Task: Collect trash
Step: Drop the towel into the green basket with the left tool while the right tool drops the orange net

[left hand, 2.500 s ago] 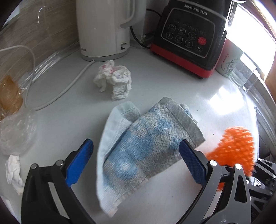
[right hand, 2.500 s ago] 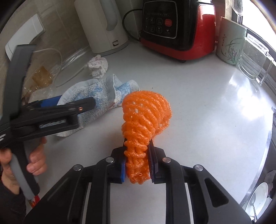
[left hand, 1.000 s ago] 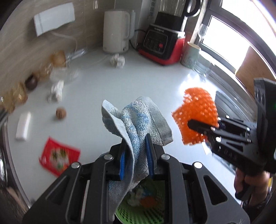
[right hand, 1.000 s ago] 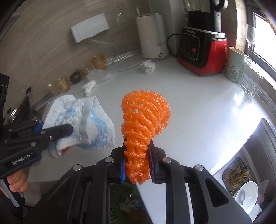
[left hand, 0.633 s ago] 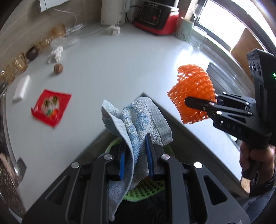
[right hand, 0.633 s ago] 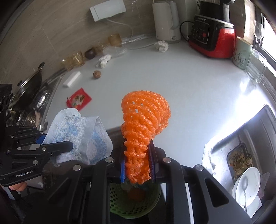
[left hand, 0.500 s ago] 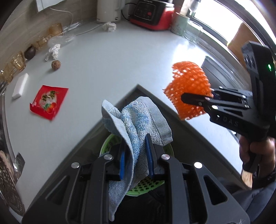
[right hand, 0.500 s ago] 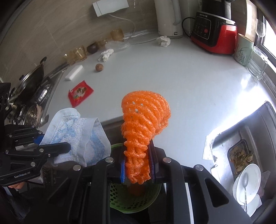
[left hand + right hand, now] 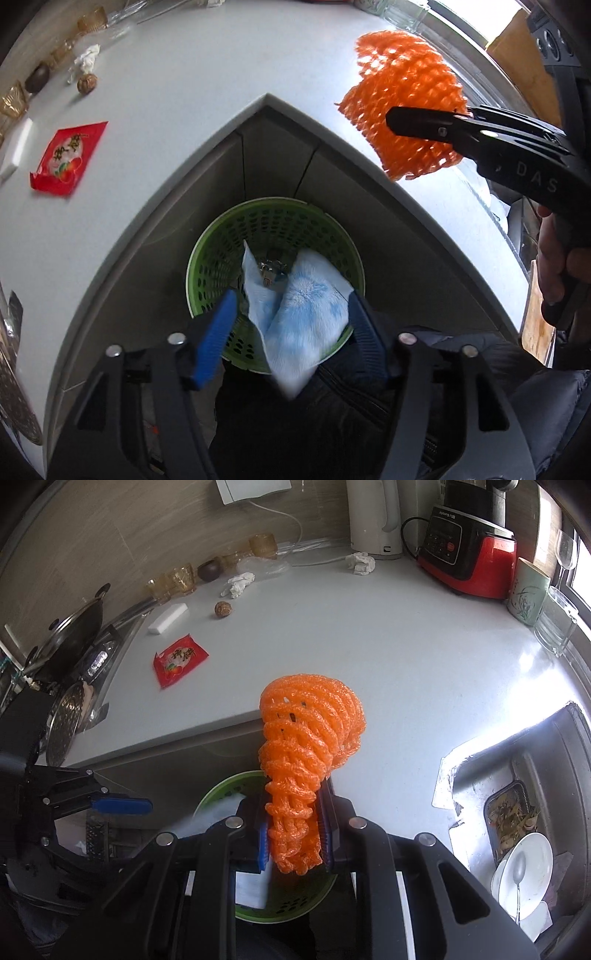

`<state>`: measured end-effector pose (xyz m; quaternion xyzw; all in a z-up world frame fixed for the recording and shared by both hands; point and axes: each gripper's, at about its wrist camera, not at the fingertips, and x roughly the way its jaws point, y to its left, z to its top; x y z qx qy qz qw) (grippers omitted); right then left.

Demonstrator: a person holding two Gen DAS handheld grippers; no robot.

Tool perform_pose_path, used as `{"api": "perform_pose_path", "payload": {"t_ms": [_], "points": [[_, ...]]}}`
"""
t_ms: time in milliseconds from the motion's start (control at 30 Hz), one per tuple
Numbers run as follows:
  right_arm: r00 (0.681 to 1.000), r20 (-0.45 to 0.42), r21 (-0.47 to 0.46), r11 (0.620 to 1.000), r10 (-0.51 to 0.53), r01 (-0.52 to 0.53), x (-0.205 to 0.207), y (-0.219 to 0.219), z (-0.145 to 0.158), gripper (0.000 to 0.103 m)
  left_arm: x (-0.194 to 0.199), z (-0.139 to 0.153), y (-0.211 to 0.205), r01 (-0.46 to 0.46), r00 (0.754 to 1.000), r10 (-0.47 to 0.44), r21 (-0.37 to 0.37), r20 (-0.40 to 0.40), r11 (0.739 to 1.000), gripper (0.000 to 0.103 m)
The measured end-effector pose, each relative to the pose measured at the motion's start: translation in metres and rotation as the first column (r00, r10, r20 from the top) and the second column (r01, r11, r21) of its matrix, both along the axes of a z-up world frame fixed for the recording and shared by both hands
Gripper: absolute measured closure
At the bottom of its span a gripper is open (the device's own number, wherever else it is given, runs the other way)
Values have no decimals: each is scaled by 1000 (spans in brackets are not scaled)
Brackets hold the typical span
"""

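Observation:
My left gripper [image 9: 291,328] is open above a green perforated basket [image 9: 207,254] that stands on the floor below the counter corner. The blue-and-white cloth [image 9: 303,317] is falling from between its fingers into the basket. My right gripper [image 9: 293,834] is shut on an orange foam net [image 9: 306,746] and holds it above the basket [image 9: 221,786]. In the left wrist view the net [image 9: 402,92] hangs at the upper right over the counter edge. A red snack wrapper [image 9: 179,661], crumpled tissues [image 9: 360,563] and a walnut [image 9: 223,609] lie on the white counter.
A kettle [image 9: 376,517], a red-and-black blender [image 9: 465,546], a mug [image 9: 526,594] and glasses stand along the back of the counter [image 9: 406,646]. A stove with a pan [image 9: 74,627] is at the left. A sink with a bowl [image 9: 524,867] is at the right.
My left gripper has opened and let go of the cloth, which drops toward the basket. Both grippers have moved back from the counter to above the basket. The right still holds the net.

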<state>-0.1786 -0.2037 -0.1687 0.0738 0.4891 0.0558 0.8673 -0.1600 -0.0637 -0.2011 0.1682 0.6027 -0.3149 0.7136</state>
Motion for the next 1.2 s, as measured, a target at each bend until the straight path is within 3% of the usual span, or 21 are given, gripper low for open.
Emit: {"api": "perform_pose_path", "payload": {"t_ms": [233,367,600,967,1000,1033,1100,1200], "points": [[1000,-3,8,1000,4,-4,-2,-1,-1,81,10,17,14,-68,994,68,-12,88,998,28],[1000,-7,13,1000,18,-18,-3,3,-3,80,24,29,24,-129,981,132,-26,140,991,27],[996,-59,7,998,63,-63,-6,11,-19,80,44,37,37,-220,943,203,38,263,975,22],[949,-164,0,962,269,-273,-17,59,-55,76,65,46,53,-288,919,270,22,288,957,21],[946,-169,2,960,277,-281,-17,61,-56,70,66,46,53,-290,918,272,21,288,957,21],[943,-177,10,958,282,-285,-16,64,-58,56,68,47,54,-294,916,276,18,291,956,21],[947,-166,16,960,277,-278,-15,65,-56,39,70,46,55,-298,915,282,11,289,955,21],[955,-145,29,966,259,-257,-11,63,-50,34,73,45,56,-303,914,288,8,285,953,21]]}}
